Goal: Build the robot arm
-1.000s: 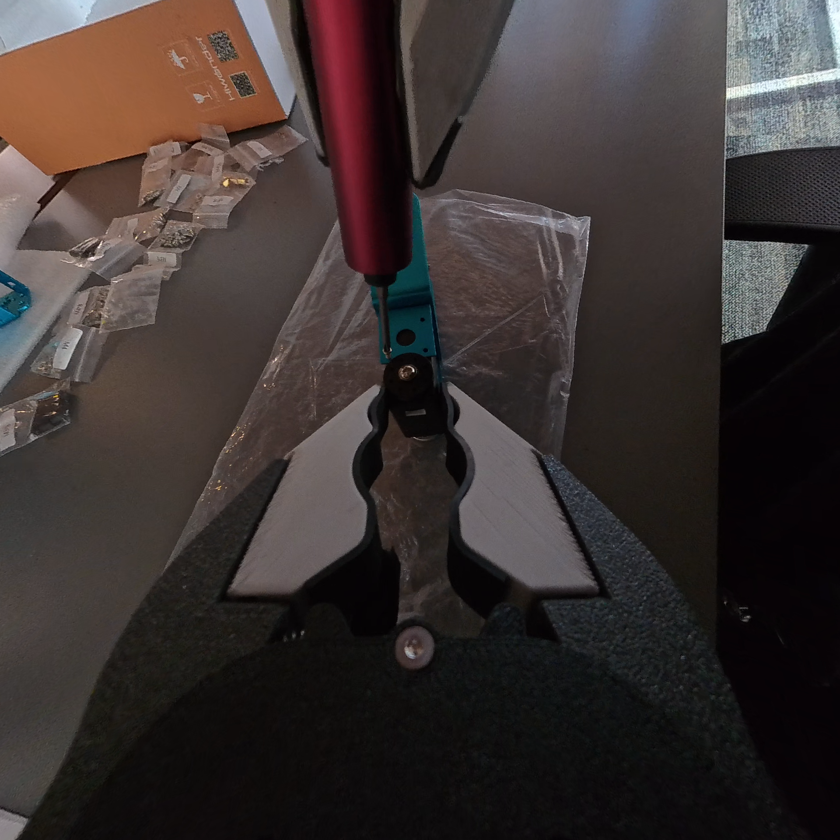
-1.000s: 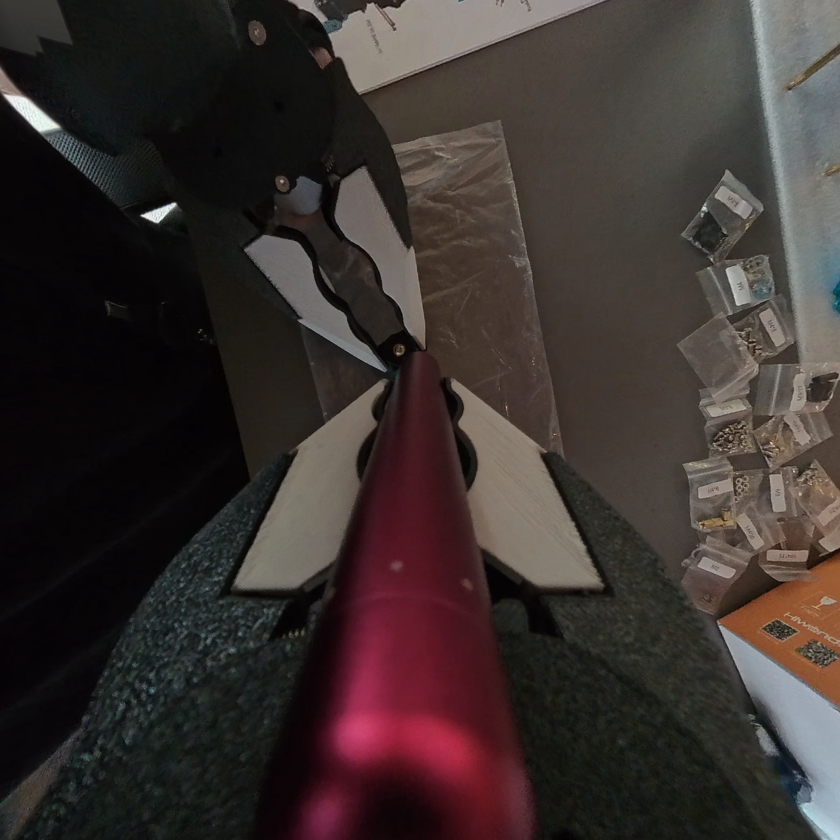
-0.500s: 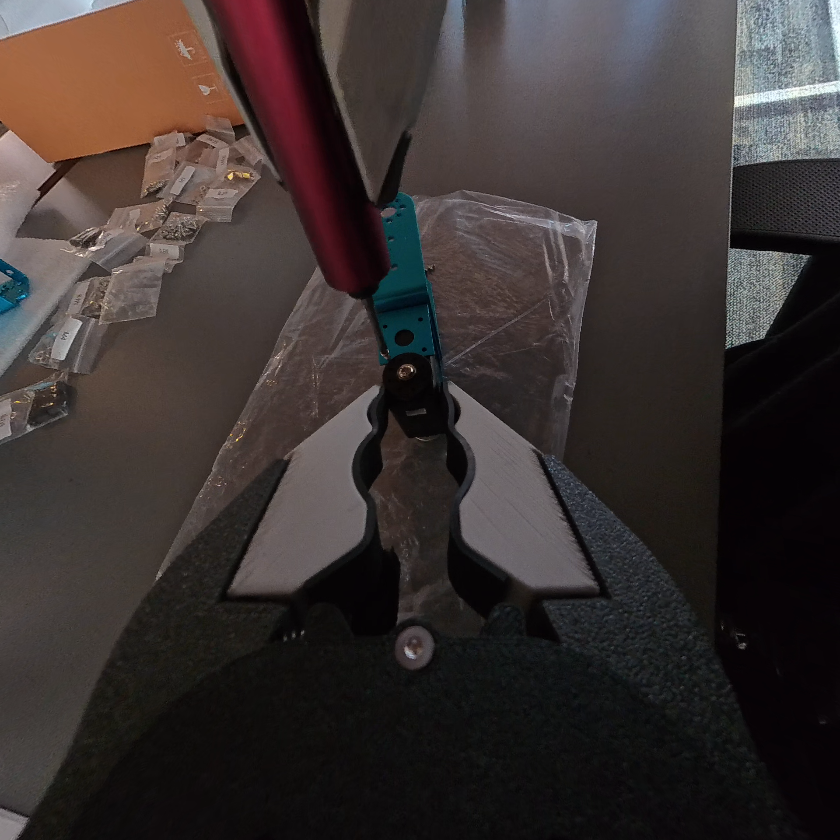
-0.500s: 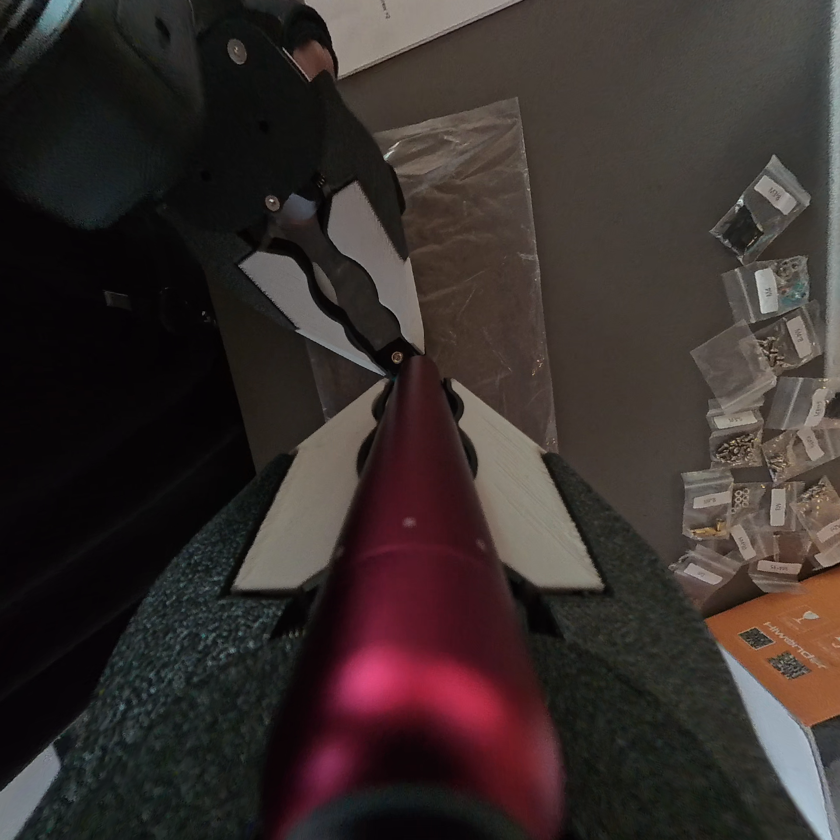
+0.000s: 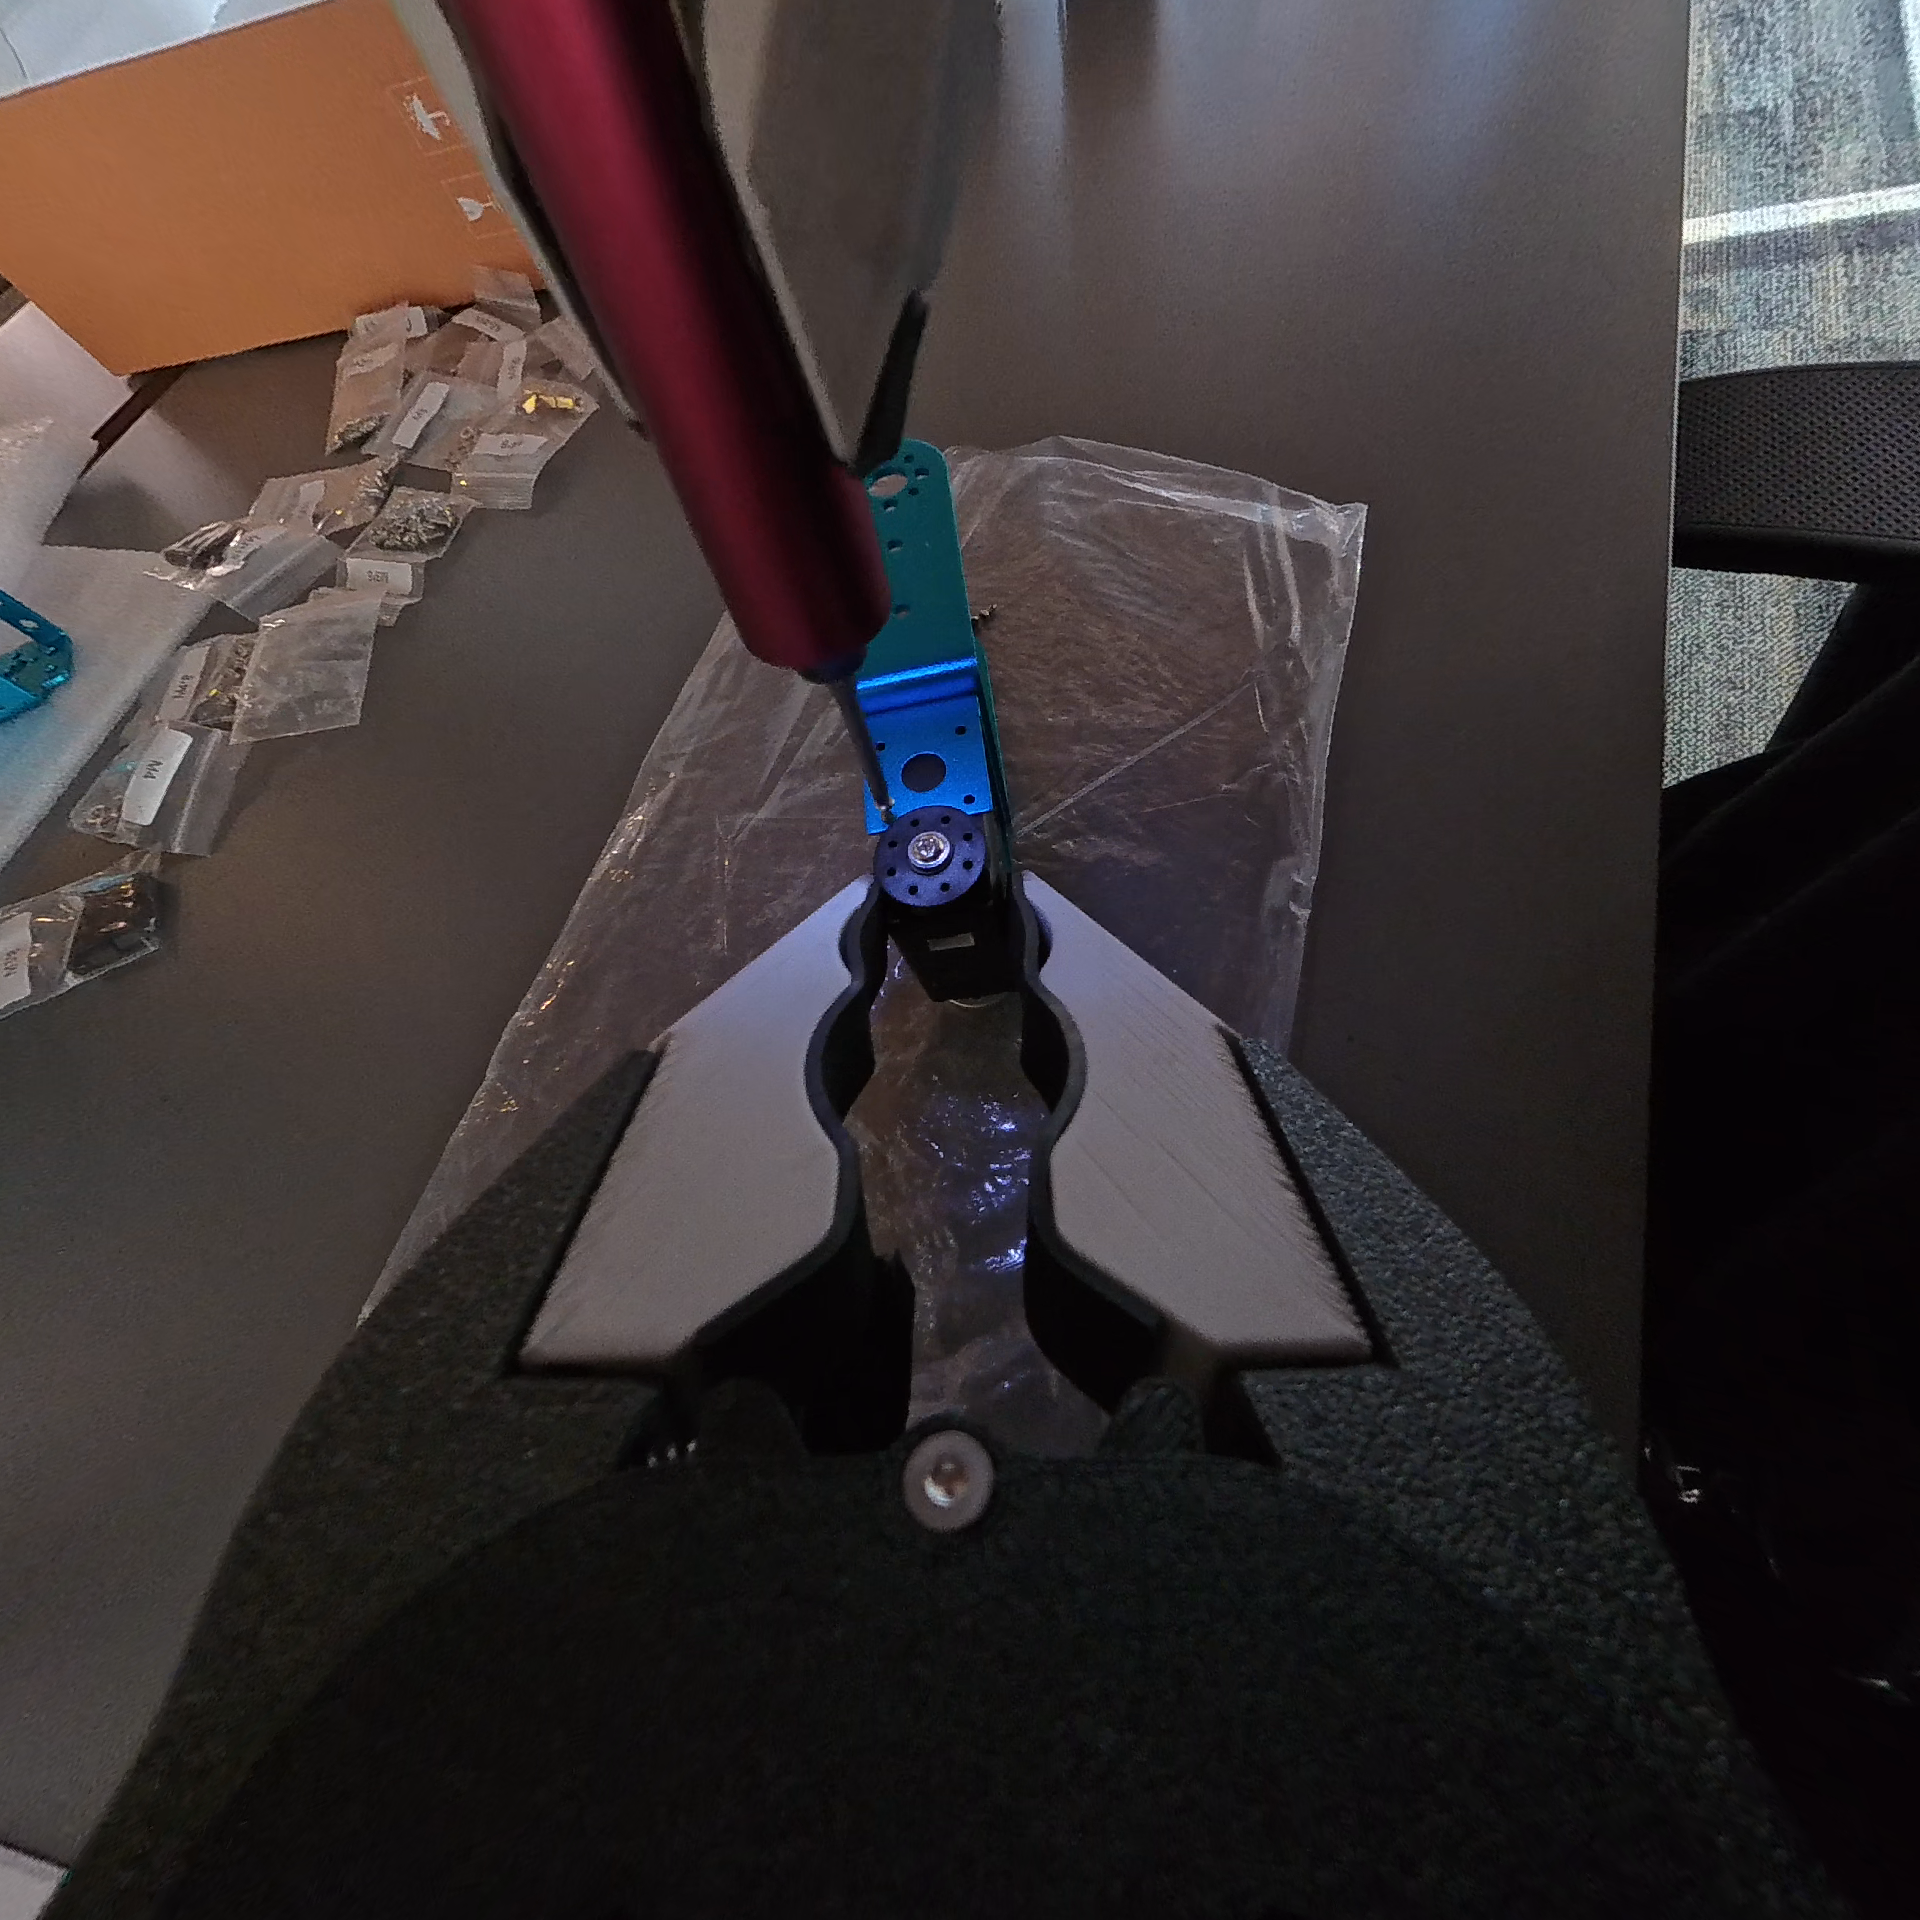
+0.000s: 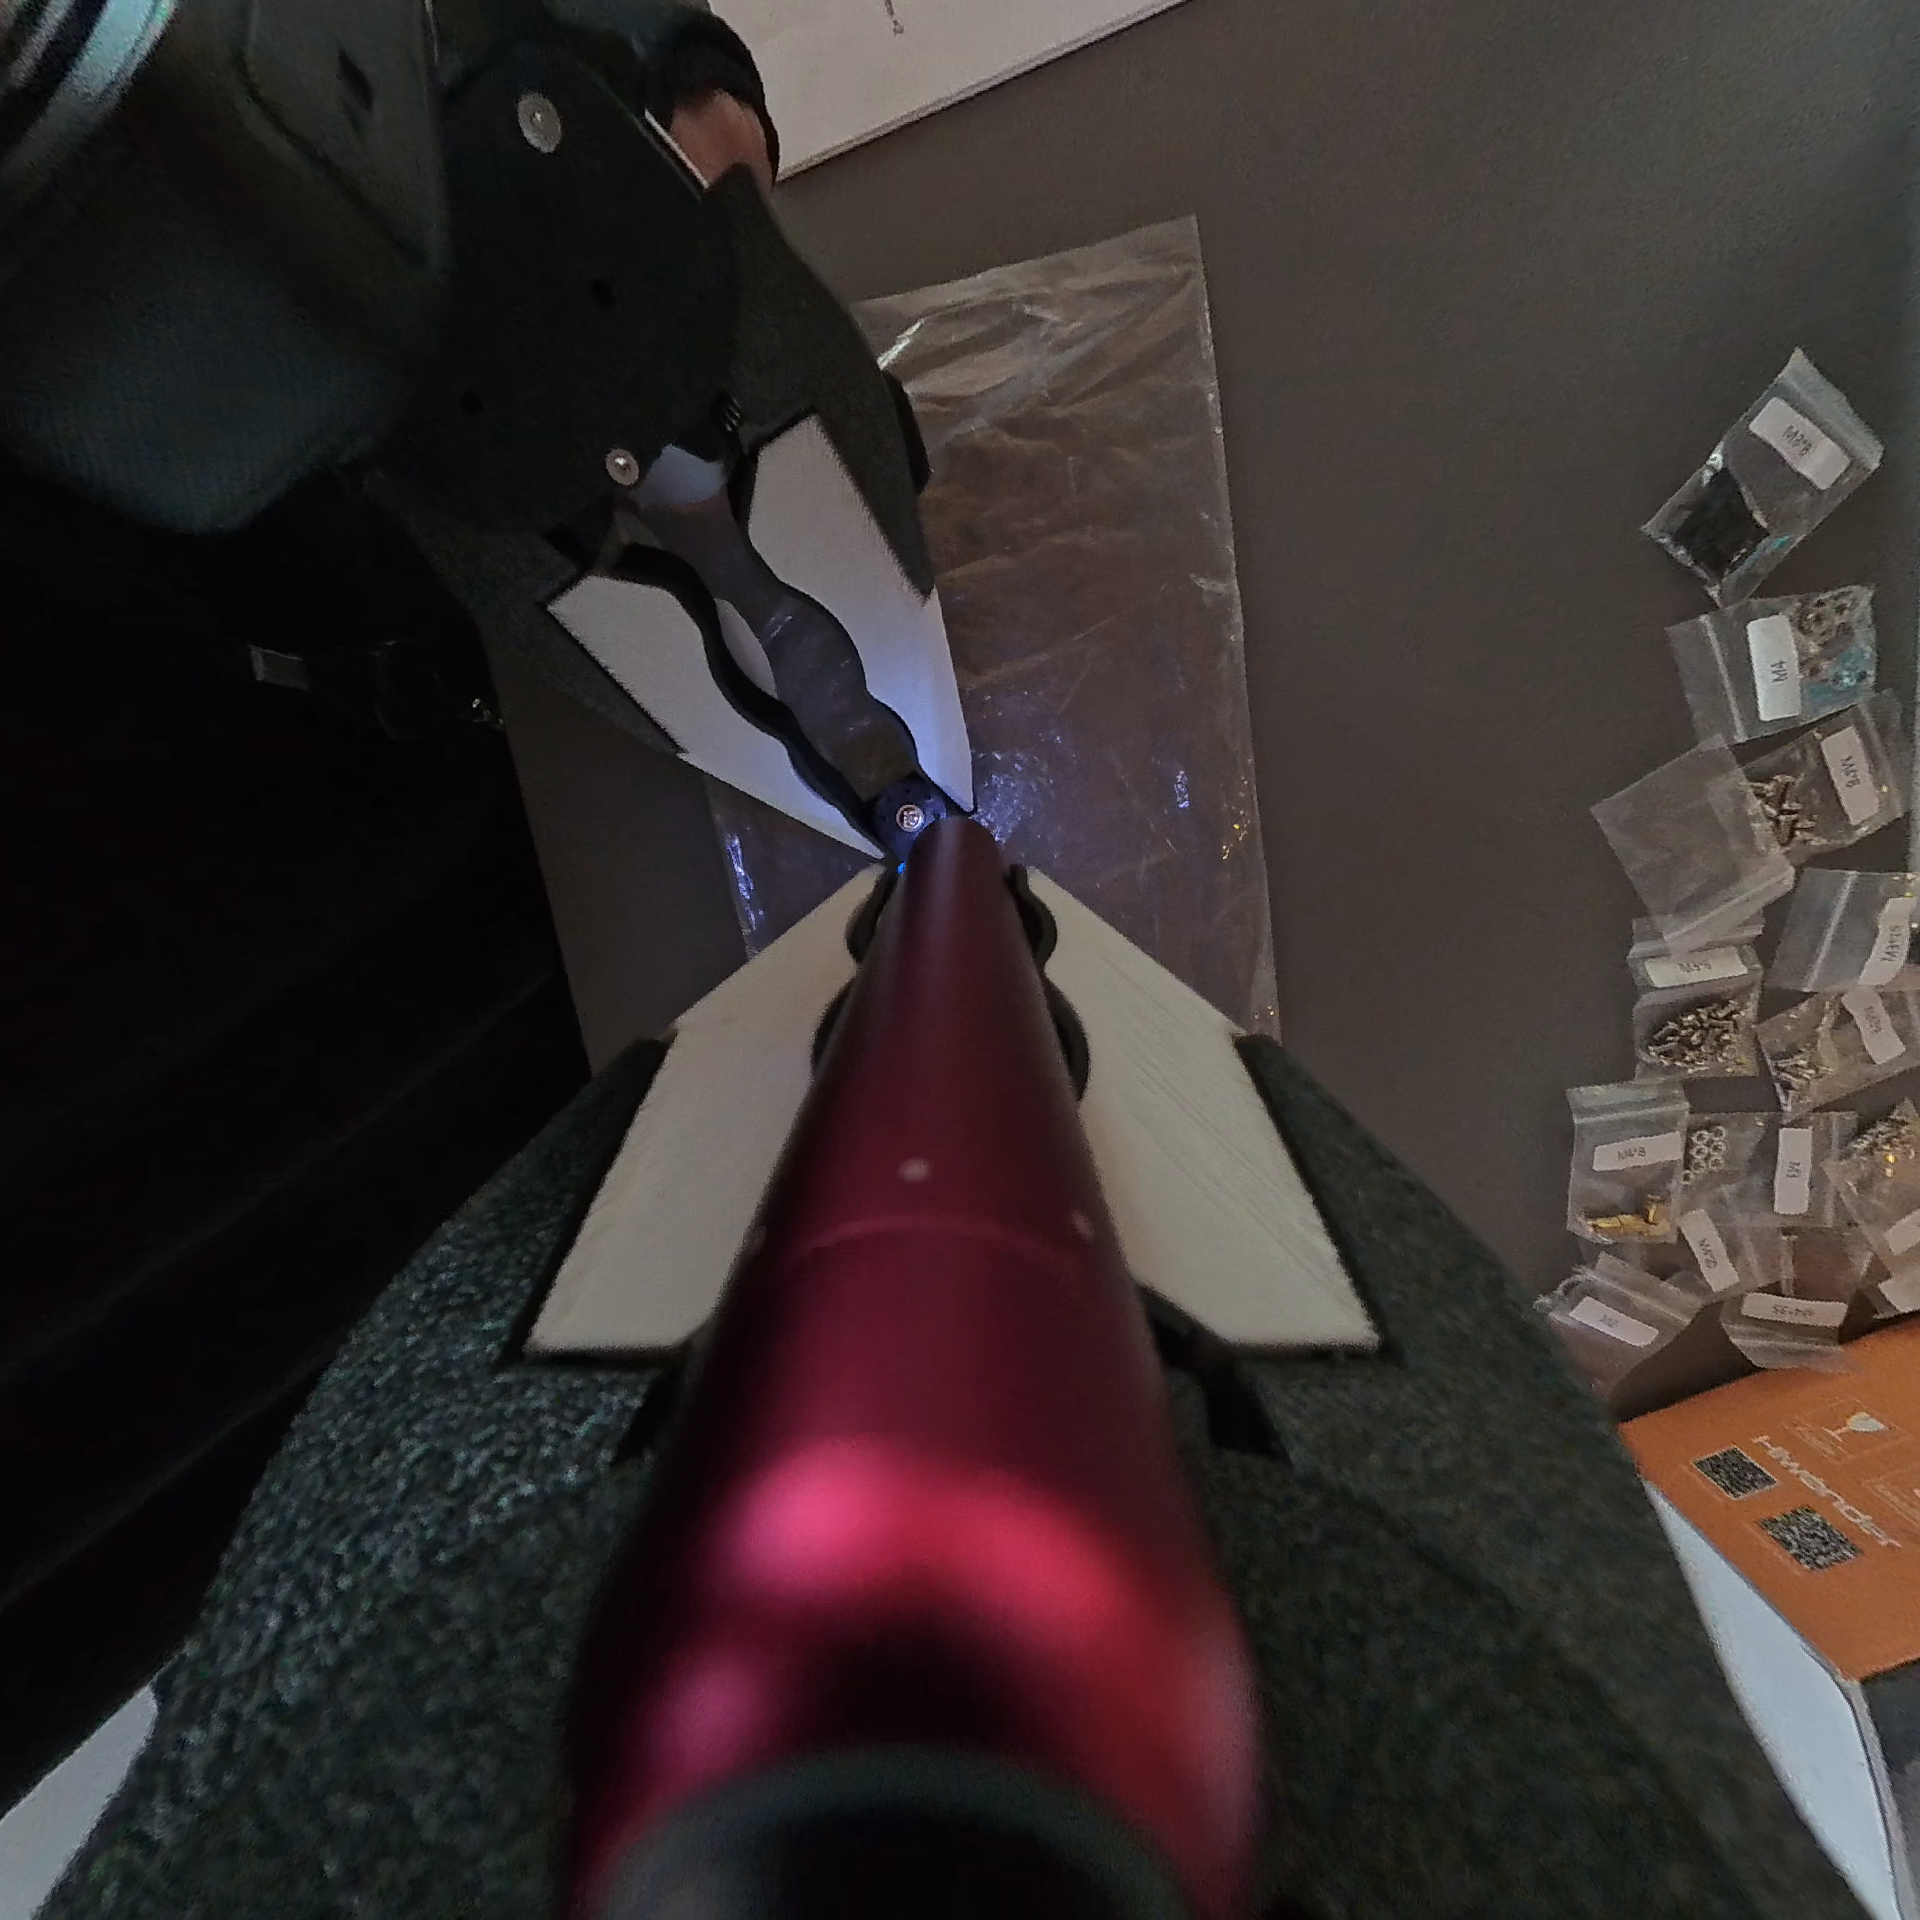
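Note:
My left gripper (image 5: pixel 945 914) is shut on a small black servo (image 5: pixel 951 951) with a round black horn (image 5: pixel 928 852) and a teal metal bracket (image 5: pixel 925 644) fixed to it, held above a clear plastic bag (image 5: pixel 1143 707). My right gripper (image 6: pixel 951 894) is shut on a red electric screwdriver (image 6: pixel 935 1299). In the left wrist view the screwdriver (image 5: pixel 707 343) comes down from the upper left and its thin bit (image 5: pixel 871 758) touches the bracket's lower left corner, just above the horn. A bluish light falls on the bracket and horn. The left gripper also shows in the right wrist view (image 6: pixel 914 810).
Several small bags of screws (image 5: pixel 312 623) lie at the left on the dark table (image 5: pixel 1351 260), beside an orange box (image 5: pixel 208 208). They also show in the right wrist view (image 6: pixel 1766 987). A white sheet (image 6: pixel 935 62) lies at the far end. A black chair (image 5: pixel 1797 468) stands past the table's right edge. My hands' fingertips stand some 8 centimeters from each other.
The screwdriver has tilted and shifted left in the left wrist view, its bit staying by the bracket's lower corner. A bluish light now shines on the bracket and horn.

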